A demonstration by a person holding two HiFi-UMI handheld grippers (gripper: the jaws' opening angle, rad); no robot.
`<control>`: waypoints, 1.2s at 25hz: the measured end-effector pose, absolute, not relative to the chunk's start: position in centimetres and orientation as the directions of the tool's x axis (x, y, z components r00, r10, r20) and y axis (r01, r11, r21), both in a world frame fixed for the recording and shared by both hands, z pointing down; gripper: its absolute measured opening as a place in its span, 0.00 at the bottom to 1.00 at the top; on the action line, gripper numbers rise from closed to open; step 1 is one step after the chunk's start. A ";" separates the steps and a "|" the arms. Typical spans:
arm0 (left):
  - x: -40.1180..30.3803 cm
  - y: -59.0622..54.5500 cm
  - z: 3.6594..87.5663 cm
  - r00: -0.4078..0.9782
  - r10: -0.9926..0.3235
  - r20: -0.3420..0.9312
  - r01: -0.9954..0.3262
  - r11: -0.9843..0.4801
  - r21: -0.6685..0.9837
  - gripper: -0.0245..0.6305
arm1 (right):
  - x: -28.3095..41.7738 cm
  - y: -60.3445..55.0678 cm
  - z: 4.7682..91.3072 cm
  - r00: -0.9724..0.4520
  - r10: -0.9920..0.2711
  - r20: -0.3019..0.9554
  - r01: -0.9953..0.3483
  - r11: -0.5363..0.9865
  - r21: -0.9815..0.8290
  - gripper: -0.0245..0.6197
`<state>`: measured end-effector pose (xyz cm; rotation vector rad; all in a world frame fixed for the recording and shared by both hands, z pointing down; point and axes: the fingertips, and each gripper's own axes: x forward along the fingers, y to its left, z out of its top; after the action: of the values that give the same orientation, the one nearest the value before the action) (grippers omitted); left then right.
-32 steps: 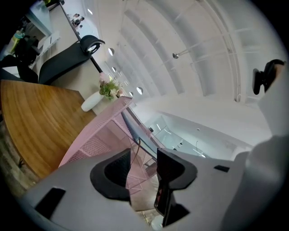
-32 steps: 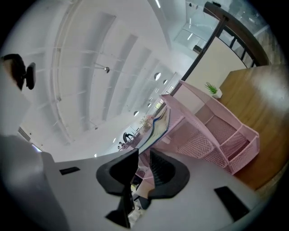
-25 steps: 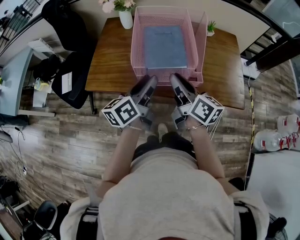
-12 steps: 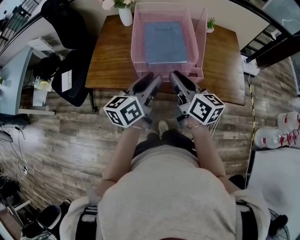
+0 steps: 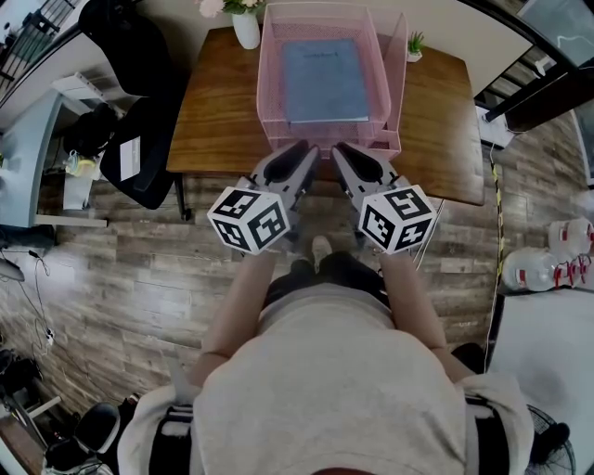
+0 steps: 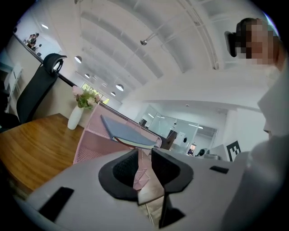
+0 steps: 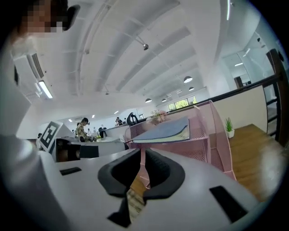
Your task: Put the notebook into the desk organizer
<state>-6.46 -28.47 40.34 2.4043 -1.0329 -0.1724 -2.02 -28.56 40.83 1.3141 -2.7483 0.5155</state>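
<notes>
A grey-blue notebook (image 5: 323, 82) lies flat in the top tray of the pink mesh desk organizer (image 5: 269, 93) on the wooden table. Both grippers hover at the table's front edge, just short of the organizer's front, and point at it. My left gripper (image 5: 302, 151) has just been closing its jaws; a narrow gap remains with nothing in it (image 6: 144, 153). My right gripper (image 5: 342, 151) has also been closing, down to a slit, and is empty (image 7: 141, 155). Past the jaws, both gripper views show the notebook (image 6: 126, 133) (image 7: 165, 130) resting in the organizer (image 6: 90, 144) (image 7: 212, 135).
The wooden table (image 5: 218, 111) carries a white vase of flowers (image 5: 246, 28) at the back left and a small potted plant (image 5: 415, 48) at the back right. A black office chair (image 5: 139, 153) stands left of the table. The floor is wood plank.
Both grippers have rolled about their own axes, their marker cubes showing other faces. Their jaws have narrowed. The notebook and organizer have not moved.
</notes>
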 end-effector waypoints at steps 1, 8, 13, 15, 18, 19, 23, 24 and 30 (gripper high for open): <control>-6.4 -28.5 40.5 0.703 -0.705 0.092 -0.648 -0.582 0.491 0.19 | -2.1 -28.5 40.9 -0.637 -0.746 0.193 -0.767 0.588 -0.256 0.10; -6.1 -28.4 41.6 0.695 -0.699 0.166 -0.694 -0.593 0.407 0.08 | -2.3 -28.3 41.3 -0.648 -0.731 0.214 -0.761 0.605 -0.234 0.05; -5.8 -28.5 41.7 0.695 -0.695 0.183 -0.703 -0.604 0.376 0.06 | -2.3 -28.3 41.3 -0.649 -0.728 0.221 -0.760 0.611 -0.221 0.05; -5.7 -28.6 41.8 0.698 -0.691 0.188 -0.700 -0.604 0.380 0.06 | -2.2 -28.5 41.4 -0.646 -0.730 0.225 -0.763 0.608 -0.219 0.05; -5.8 -28.7 41.8 0.695 -0.692 0.193 -0.704 -0.602 0.376 0.06 | -2.1 -28.6 41.7 -0.641 -0.731 0.234 -0.767 0.604 -0.214 0.05; -5.8 -28.8 41.9 0.692 -0.694 0.196 -0.708 -0.600 0.373 0.06 | -2.1 -28.6 41.8 -0.640 -0.731 0.238 -0.768 0.604 -0.211 0.05; -5.6 -28.9 42.1 0.697 -0.685 0.213 -0.707 -0.607 0.364 0.06 | -2.3 -28.6 41.6 -0.651 -0.725 0.225 -0.758 0.612 -0.225 0.05; -5.5 -28.9 42.2 0.702 -0.679 0.214 -0.703 -0.612 0.361 0.06 | -2.4 -28.6 41.5 -0.653 -0.724 0.220 -0.757 0.614 -0.225 0.05; -4.8 -28.6 42.2 0.717 -0.659 0.228 -0.694 -0.642 0.326 0.06 | -2.4 -28.5 41.5 -0.655 -0.723 0.219 -0.755 0.616 -0.225 0.05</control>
<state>-4.81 -28.63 42.23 2.5326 -1.0457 0.1236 -2.43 -28.51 41.53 1.2517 -2.7271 0.4551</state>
